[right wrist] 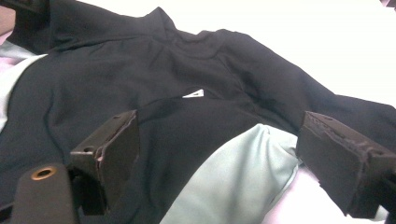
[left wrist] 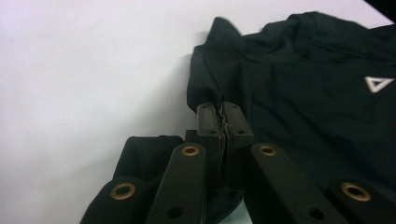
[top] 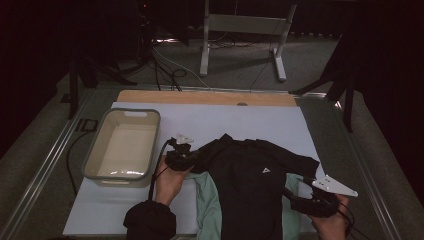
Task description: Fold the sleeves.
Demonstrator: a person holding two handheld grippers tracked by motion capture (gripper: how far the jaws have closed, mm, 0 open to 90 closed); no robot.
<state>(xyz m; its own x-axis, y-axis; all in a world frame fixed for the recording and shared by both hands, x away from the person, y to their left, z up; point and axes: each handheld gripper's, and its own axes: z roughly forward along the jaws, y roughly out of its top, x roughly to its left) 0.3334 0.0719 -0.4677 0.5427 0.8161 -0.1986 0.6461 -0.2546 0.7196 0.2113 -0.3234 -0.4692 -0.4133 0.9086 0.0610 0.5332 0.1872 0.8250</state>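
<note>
Black shirt lies flat on the counter, mid-right, front up, small white triangle logo on the chest. Its long axis runs from my near edge toward the far edge, collar pointing away from me, hem toward me and running off the bottom of the high view. Sleeves spread left and right. Under it a pale green cloth peeks out on both sides.

My left tongs are pinched tight on the shirt's left sleeve edge; in the left gripper view the jaws meet with a thin fold of black fabric between them. My right tongs sit by the right sleeve, near the green cloth; in the right gripper view the jaws stand wide apart over shirt and green cloth, holding nothing.

Counter top is covered by a white sheet, with a strip of bare wood along the far edge. Room is dark; grey floor, cables trailing behind the counter, a white table frame further back, dark stands at both sides.

Grey tub stands on the counter's left part, just left of my left hand. Nothing in it that I can make out.
</note>
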